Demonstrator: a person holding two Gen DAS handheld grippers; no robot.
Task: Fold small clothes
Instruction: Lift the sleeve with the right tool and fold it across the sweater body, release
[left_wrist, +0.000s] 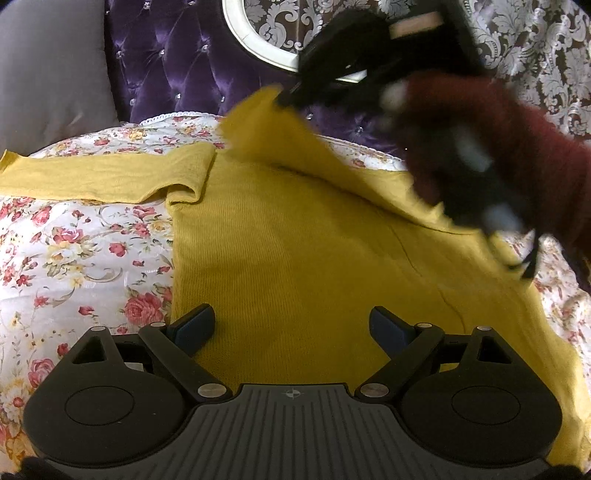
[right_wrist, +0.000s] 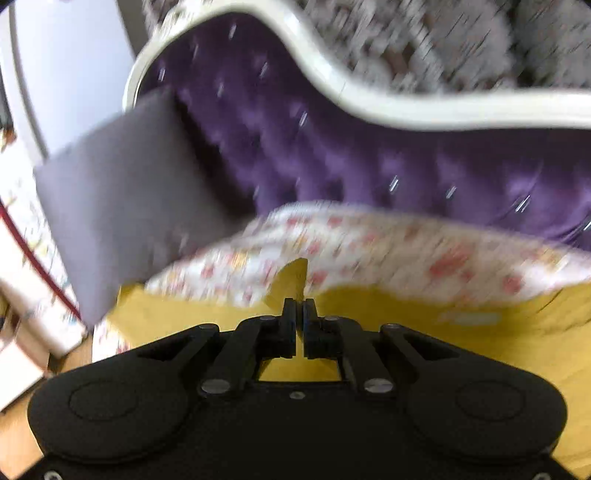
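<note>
- Two grippers work over one bed (left_wrist: 74, 229) with a floral cover, before a purple tufted headboard (left_wrist: 177, 62).
- Spread on that bed lies the mustard sweater (left_wrist: 295, 251), one sleeve (left_wrist: 103, 177) stretched out to the left in the left wrist view.
- Right gripper (right_wrist: 299, 314), carried by a maroon-sleeved arm (left_wrist: 517, 147), is clenched on a corner of the knit, lifted above the body.
- Left gripper (left_wrist: 291, 325) hovers released above the hem, pitched downward.
- Best carry the corner straight across, low and taut, so edges align.
</note>
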